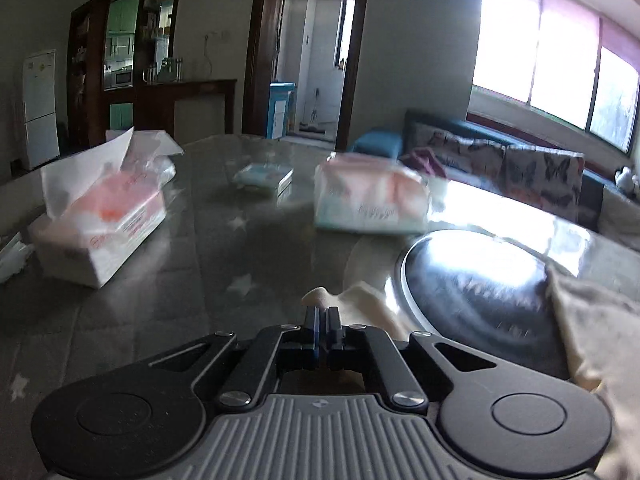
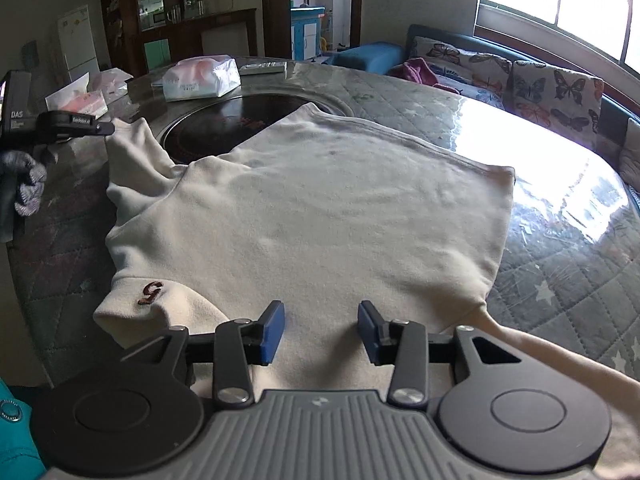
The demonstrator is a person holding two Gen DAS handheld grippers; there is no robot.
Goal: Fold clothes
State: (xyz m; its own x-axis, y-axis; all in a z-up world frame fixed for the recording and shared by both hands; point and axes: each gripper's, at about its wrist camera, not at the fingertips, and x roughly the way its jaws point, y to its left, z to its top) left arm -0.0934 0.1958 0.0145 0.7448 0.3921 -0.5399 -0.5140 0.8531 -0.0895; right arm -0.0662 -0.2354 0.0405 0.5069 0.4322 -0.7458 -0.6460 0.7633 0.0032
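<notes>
Cream fleece, a sweater (image 2: 304, 208), lies spread flat on the quilted table (image 2: 560, 280), its far edge lapping over the dark round plate (image 2: 240, 120) set in the tabletop. At the far left the left gripper (image 1: 323, 314) is clenched on the tip of a sleeve (image 1: 320, 296), the cloth poking out just past its closed blue pads. At the near edge the right gripper (image 2: 321, 330) hangs released over the sweater, blue pads (image 2: 272, 332) apart with bare fleece between them, beside a small brown embroidered mark (image 2: 150, 292).
</notes>
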